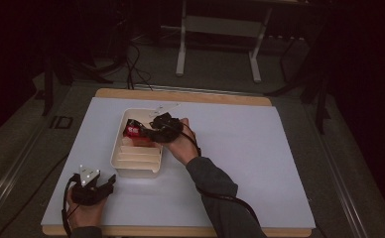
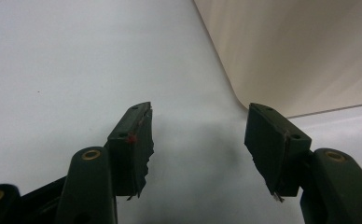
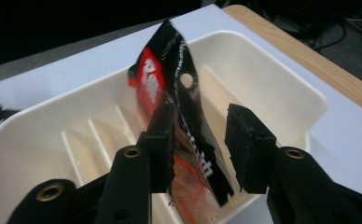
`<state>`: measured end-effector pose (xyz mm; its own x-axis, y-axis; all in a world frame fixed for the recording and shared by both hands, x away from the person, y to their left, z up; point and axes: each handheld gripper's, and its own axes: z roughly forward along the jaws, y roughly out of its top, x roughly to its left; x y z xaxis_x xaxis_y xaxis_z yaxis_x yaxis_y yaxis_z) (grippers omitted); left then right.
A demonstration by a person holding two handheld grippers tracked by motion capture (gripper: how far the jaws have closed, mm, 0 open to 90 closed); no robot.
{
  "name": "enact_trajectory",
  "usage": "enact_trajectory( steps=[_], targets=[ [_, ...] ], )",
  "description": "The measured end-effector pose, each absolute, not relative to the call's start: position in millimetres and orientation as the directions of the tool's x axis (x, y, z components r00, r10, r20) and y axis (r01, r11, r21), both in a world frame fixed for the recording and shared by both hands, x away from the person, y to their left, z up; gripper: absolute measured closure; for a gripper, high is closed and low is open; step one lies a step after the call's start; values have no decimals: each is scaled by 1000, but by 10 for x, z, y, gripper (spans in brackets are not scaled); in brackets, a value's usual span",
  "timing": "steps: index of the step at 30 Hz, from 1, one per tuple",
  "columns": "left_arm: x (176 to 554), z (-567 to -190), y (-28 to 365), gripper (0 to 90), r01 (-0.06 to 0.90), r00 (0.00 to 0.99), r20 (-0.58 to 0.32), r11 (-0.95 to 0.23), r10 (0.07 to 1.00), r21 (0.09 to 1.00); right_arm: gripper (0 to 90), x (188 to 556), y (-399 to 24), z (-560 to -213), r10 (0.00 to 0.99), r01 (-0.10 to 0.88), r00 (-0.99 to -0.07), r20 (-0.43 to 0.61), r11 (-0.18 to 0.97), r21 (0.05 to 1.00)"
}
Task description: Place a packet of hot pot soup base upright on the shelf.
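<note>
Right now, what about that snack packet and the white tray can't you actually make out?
- Packet lettering: right gripper view, cut short by creases and the right tool's jaw.
- Packet's lower end: hidden behind the jaws.
- Tray slot contents: high view, too dim and small.
- Tray in left gripper view: cut off by the frame edge.

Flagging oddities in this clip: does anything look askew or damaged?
The black-and-red foil snack packet stands tilted and crumpled across the dividers of the cream plastic tray, not flat in a slot. The right gripper jaws stand apart around it.
</note>
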<state>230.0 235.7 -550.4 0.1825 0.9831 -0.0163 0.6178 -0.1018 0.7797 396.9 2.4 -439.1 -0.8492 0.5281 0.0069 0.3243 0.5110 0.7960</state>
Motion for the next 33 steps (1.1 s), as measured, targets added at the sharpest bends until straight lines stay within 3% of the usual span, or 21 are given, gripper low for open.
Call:
enact_trajectory(
  steps=[11,33],
  targets=[
    [2300,-5504,2357,414,617,181,-16,-101,983,780,524,3935,-67,-4245,520,310,-854,4,503,807],
    [2296,-5504,2360,407,614,175,-15,-97,984,783,492,3861,-490,-4012,563,324,-826,0,475,818]
  ],
)
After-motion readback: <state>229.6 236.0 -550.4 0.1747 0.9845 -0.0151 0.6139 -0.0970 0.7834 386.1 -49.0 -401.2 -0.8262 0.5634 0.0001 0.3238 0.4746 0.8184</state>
